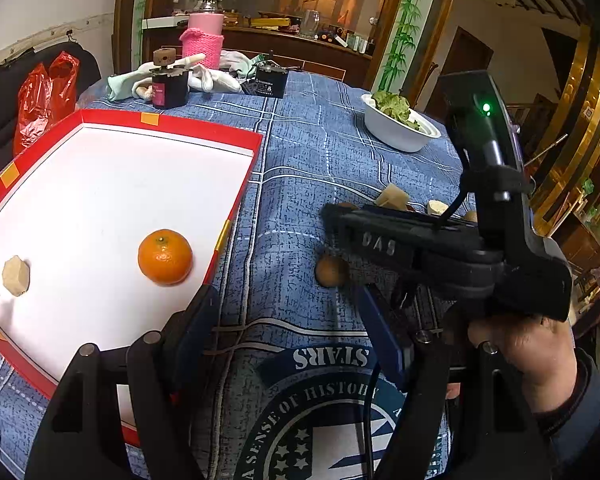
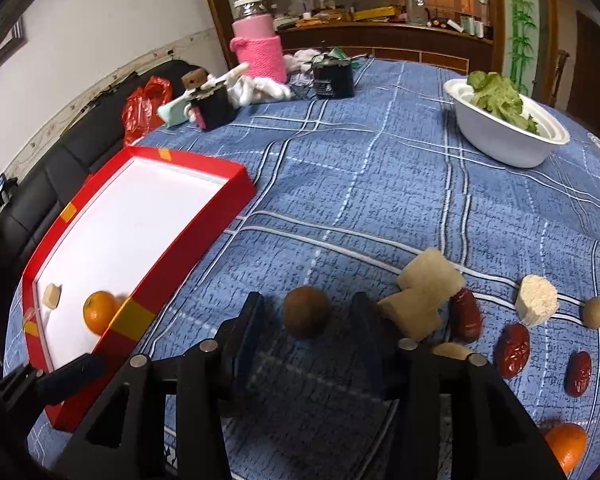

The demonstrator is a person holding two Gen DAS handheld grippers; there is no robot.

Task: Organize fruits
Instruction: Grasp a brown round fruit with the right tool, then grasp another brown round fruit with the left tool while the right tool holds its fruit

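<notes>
Black linkage fills the bottom of your right wrist view, and ahead of it your right gripper (image 2: 306,320) straddles a small brown round fruit (image 2: 306,317) on the blue checked tablecloth (image 2: 340,184). Daylight shows on both sides of the fruit, so the pads are not pressing; the jaws stand apart, nothing grasped.

Your left gripper (image 1: 288,320) is spread and empty, one finger over the near corner of the red box (image 1: 204,128), the other over the cloth.

Already inside the box: an orange (image 1: 165,256) and a pale cut chunk (image 1: 16,275).

Hazards, as judged from this position:
- The brown fruit is round and free on the cloth. An off-centre closure would likely squirt it forward or sideways.
- A pale block (image 2: 420,300) sits just beside your right finger. Closing or lifting carelessly could drag it, or nudge the red dates (image 2: 466,314) behind it.
- The box wall stands between fruit and tray floor; a low carry could clip it.
- Your left finger near that corner could shift the box if you move it.
- The orange inside may roll if the box is bumped.
</notes>
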